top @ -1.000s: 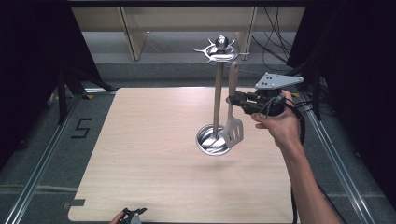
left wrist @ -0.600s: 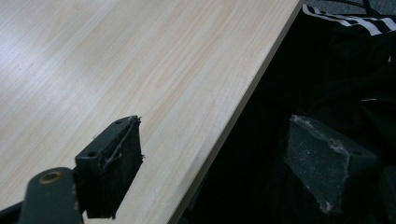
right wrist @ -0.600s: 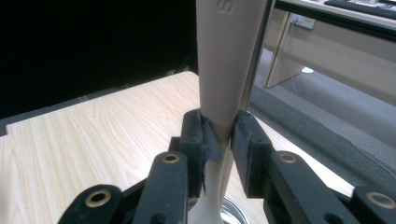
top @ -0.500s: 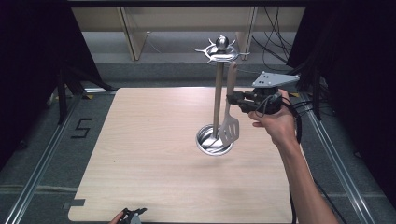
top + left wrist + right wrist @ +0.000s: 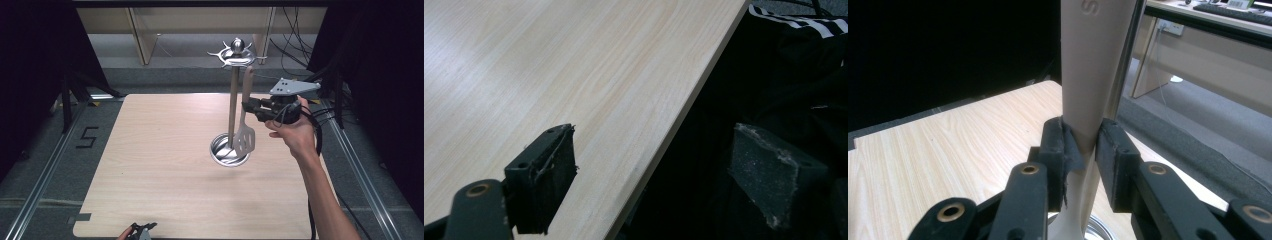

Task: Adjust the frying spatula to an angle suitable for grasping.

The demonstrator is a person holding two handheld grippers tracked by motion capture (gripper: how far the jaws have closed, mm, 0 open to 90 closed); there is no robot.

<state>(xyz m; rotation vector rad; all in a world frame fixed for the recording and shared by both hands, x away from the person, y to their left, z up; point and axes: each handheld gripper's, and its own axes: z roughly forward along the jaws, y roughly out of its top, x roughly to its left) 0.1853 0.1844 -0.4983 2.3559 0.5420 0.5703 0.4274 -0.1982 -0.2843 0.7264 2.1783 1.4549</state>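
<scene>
The spatula (image 5: 244, 131) hangs upright beside the stand's pole (image 5: 233, 107), blade over the round base (image 5: 229, 150). Your right gripper (image 5: 1082, 142) pinches its handle between 2 pads. Your left gripper (image 5: 651, 182) is spread wide, holding nothing, at the table (image 5: 549, 65) edge.

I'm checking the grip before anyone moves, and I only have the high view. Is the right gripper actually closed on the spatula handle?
Observer: Yes. In the right gripper view both pads of the right gripper press the beige spatula handle where it narrows.
Operator: And the left gripper? I see just a sliver at the bottom edge.
Observer: The left gripper is open with nothing between its pads, one pad over the table, the other past its edge.
Operator: Anything beside the handle?
Observer: The stand's metal pole runs right alongside the handle; I cannot tell if they touch.
</scene>
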